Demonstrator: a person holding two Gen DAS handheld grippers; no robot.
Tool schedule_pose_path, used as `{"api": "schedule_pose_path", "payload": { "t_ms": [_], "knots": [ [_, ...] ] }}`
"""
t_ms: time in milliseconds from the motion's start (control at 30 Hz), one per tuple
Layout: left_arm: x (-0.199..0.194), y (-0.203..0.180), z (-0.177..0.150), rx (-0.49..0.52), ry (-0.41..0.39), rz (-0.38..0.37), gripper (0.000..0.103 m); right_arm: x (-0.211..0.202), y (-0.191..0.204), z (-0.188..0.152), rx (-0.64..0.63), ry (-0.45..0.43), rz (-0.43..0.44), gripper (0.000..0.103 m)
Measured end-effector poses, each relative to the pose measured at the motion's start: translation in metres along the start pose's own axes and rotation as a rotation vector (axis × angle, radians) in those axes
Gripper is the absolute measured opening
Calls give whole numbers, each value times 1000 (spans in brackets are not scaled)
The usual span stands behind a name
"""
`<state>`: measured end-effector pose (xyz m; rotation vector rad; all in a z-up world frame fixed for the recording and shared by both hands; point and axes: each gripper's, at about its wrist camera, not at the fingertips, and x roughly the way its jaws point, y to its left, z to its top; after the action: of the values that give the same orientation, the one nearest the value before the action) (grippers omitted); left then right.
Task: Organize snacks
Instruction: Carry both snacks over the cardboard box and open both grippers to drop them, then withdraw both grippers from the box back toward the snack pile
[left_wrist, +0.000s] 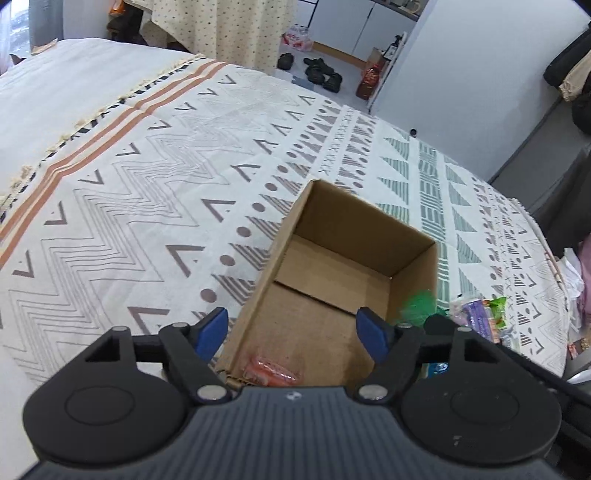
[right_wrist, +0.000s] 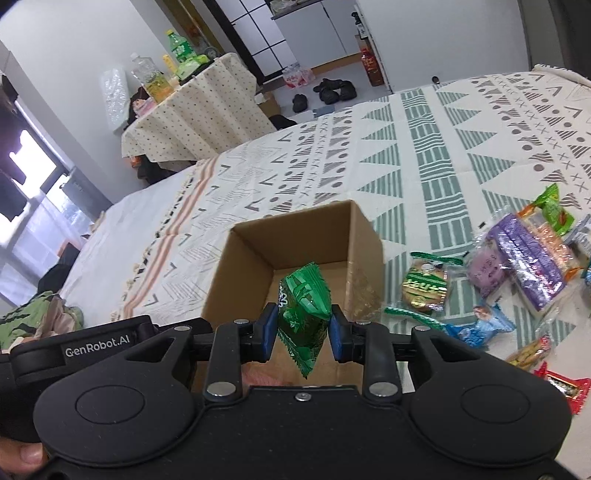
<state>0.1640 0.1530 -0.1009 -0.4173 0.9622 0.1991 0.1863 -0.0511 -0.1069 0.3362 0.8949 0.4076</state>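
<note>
Cardboard box (left_wrist: 373, 236) rim, open cloth (left_wrist: 155, 192) around

A plain brown cardboard box (right_wrist: 295, 254) is sitting on a cream bedspread (left_wrist: 147, 184) that is showing grey zigzags, chevrons and dots, terracotta stripes at ten o'clock and green triangles and bars toward two o'clock. Blue pads (right_wrist: 269, 332) on the black right gripper (right_wrist: 303, 332) are framing a green snack packet (right_wrist: 304, 314) with paler green markings. At three o'clock of the box, purple (right_wrist: 532, 258), blue (right_wrist: 476, 325), red (right_wrist: 565, 387) and green-and-gold (right_wrist: 424, 284) wrappers are lying. A reddish-orange packet (left_wrist: 273, 371) is glowing inside the box.
</note>
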Motion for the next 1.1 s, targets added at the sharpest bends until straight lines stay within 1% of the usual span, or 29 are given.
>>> {"api": "schedule_pose_path", "payload": {
  "t_ms": [33,100,133,167,300,367,433,500,567,667,767,933,1100],
  "knots": [
    [-1,0,-1,-2,4,11,77,0,0,0,-1,-1,18,33],
    [-3,-1,-2,-2,7,27,78,-2,1,0,-2,-3,43,43],
    [-5,-2,-4,1,7,33,79,-6,1,0,-3,-12,45,60],
    [-7,-4,-5,4,7,38,81,-10,0,1,-6,-30,40,67],
    [-16,-10,-11,14,12,67,85,-31,-8,3,0,-77,33,79],
    [-20,-13,-14,12,15,68,85,-41,-14,3,12,-98,22,90],
    [-23,-16,-17,12,14,73,85,-50,-21,3,28,-113,12,95],
    [-26,-21,-22,23,14,84,92,-57,-25,2,25,-127,-9,98],
    [-30,-27,-26,37,7,96,95,-61,-28,1,17,-126,-38,100],
    [-36,-37,-32,50,-1,89,102,-69,-32,-1,6,-127,-79,101],
    [-39,-47,-38,53,-1,79,103,-78,-37,-3,2,-135,-127,102],
    [-47,-61,-47,68,-3,64,103,-97,-52,-8,6,-174,-162,103],
    [-55,-76,-54,77,-26,68,103,-112,-66,-12,-14,-184,-174,103]
  ]
}}
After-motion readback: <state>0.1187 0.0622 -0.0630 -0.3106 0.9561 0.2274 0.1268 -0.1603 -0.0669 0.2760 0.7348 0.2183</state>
